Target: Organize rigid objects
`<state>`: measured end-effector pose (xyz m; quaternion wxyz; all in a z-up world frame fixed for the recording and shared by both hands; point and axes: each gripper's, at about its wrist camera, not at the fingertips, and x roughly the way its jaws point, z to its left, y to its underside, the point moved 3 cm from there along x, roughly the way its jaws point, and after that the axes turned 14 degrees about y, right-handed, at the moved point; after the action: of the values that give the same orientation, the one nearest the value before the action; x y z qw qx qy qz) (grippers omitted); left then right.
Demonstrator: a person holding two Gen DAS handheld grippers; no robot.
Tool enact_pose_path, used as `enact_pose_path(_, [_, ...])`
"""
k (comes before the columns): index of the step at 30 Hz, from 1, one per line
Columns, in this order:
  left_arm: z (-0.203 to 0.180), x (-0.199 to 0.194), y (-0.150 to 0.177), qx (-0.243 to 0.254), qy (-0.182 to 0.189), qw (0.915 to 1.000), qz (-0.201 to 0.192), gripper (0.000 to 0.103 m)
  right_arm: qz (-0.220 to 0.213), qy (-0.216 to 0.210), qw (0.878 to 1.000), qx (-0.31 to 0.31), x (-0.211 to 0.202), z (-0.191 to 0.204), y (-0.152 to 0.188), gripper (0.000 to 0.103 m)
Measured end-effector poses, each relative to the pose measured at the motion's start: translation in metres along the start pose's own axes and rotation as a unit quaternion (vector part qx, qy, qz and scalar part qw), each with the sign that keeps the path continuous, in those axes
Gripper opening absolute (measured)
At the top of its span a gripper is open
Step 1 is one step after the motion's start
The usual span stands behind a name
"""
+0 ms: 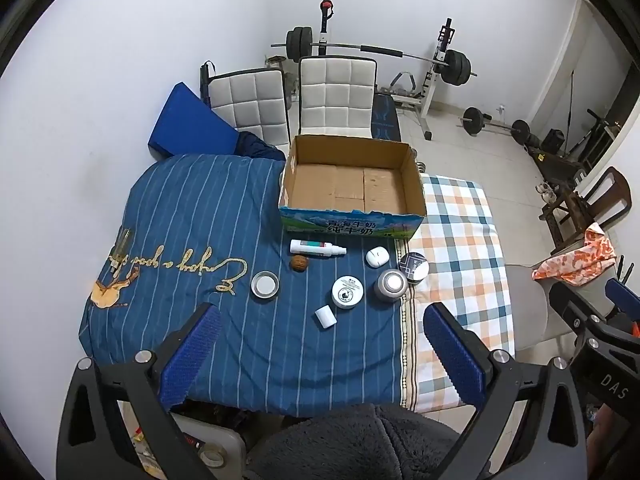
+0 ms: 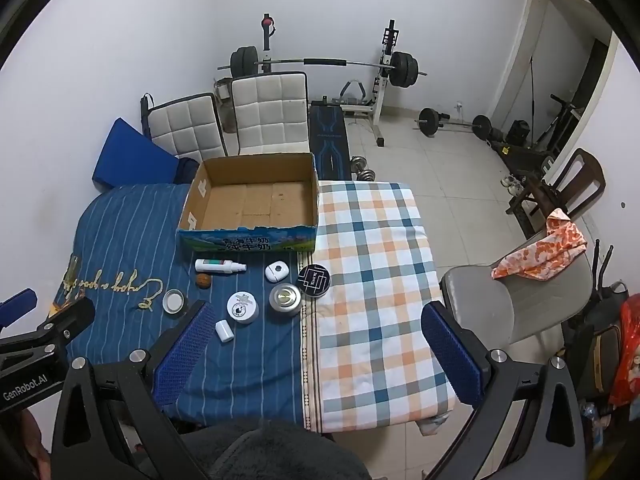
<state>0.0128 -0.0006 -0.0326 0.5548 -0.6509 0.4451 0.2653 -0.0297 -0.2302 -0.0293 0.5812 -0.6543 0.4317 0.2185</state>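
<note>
Cloth covered the table (image 1: 248,360), blue striped on the left and checked on the right, and at its far middle sat an open cardboard box (image 1: 352,208) with nothing visible inside. By that sign the sorting had not begun: every loose item lay on the blue cloth just near of the box, none in it.

Largest of the small things were the round tins and jars. A black tin (image 1: 415,266) lay at the right end, touching or nearly touching a silver-topped jar (image 1: 391,285); left of that sat a white jar (image 1: 347,291), and well to the left an open metal tin (image 1: 265,285). A white spray bottle (image 1: 316,247) lay on its side just in front of the box, with a white earbud case (image 1: 377,257) to its right. Smaller again were a white cap-like cylinder (image 1: 325,317) nearest the viewer and a brown walnut-like ball (image 1: 299,262).

Both tools hung back over the near edge. The left gripper (image 1: 320,352) was spread wide, holding nothing; the right gripper (image 2: 316,352) was likewise wide apart and unladen. All eight items looked left to go.
</note>
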Motion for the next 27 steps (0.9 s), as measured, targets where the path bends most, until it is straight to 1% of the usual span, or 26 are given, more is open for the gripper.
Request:
enact_pose_path(12, [-0.001,-0.001,-0.003,0.001,-0.002,1.0,0.002,0.103,-0.002,0.0,1.0,0.002,0.001,-0.002,0.0,0.103])
enact_pose_path(18, [-0.003,-0.002,-0.002,0.005,-0.005,1.0,-0.005,0.103,-0.002,0.0,1.0,0.004,0.001,-0.001,0.0,0.103])
enact_pose_path(27, [-0.005,-0.007,-0.003,0.006,-0.005,0.9999,-0.01,0.103,-0.004,0.001,1.0,0.006,-0.008,0.001,-0.006,0.103])
